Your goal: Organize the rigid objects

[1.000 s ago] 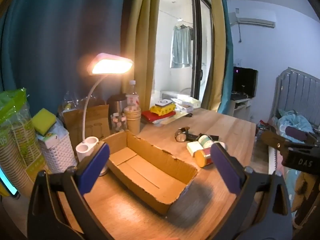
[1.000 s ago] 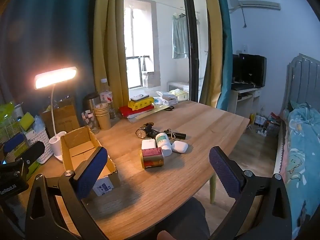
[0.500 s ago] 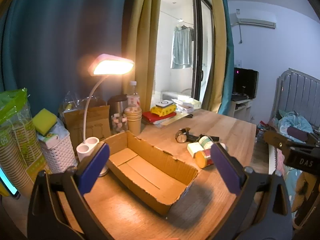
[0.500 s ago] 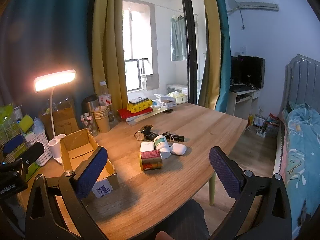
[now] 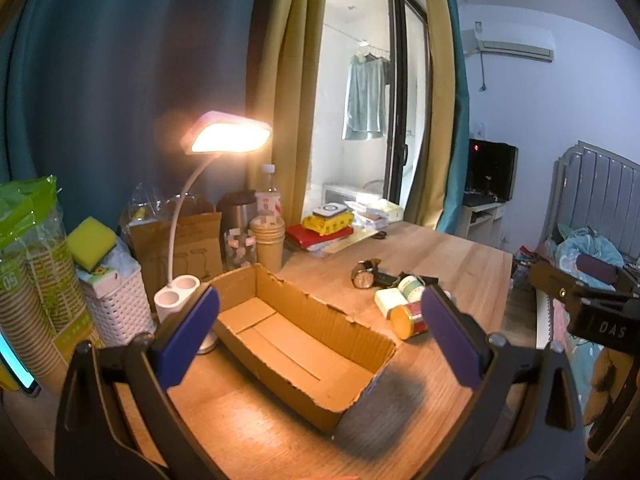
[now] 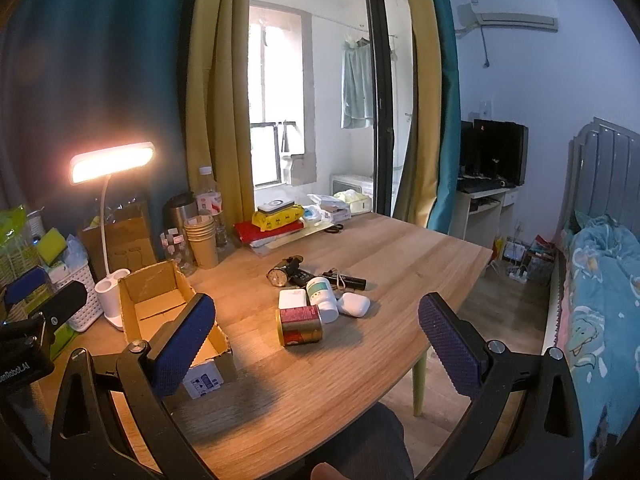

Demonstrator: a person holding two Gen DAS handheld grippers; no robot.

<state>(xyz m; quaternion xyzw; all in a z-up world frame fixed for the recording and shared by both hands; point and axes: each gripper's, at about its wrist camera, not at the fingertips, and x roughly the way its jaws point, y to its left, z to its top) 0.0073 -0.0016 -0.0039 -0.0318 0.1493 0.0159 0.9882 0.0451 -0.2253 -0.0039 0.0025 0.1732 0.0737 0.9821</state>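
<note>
An empty open cardboard box point(image 5: 296, 340) point(image 6: 168, 308) lies on the wooden table point(image 6: 400, 256). Right of it sits a cluster of small items: a red and gold can point(image 6: 300, 325) point(image 5: 406, 318) on its side, a white pill bottle point(image 6: 321, 292), a white earbud case point(image 6: 353, 304), a small white box point(image 6: 292, 300), a wristwatch point(image 6: 277, 276) point(image 5: 363, 278) and a black flashlight point(image 6: 348, 280). My left gripper point(image 5: 320, 340) hovers open above the box. Open too, my right gripper point(image 6: 316, 340) hangs over the table's front edge, short of the can.
A lit desk lamp point(image 5: 228, 138) stands behind the box. A white basket point(image 5: 116, 308) with a yellow sponge, stacked paper cups point(image 5: 270, 240), a steel flask, a bottle and a pile of books line the back. A bed point(image 6: 600, 280) stands to the right.
The right wrist view has risen and drawn back slightly; the can and cluster sit a little farther away. The left gripper has barely shifted. Both stay open.
</note>
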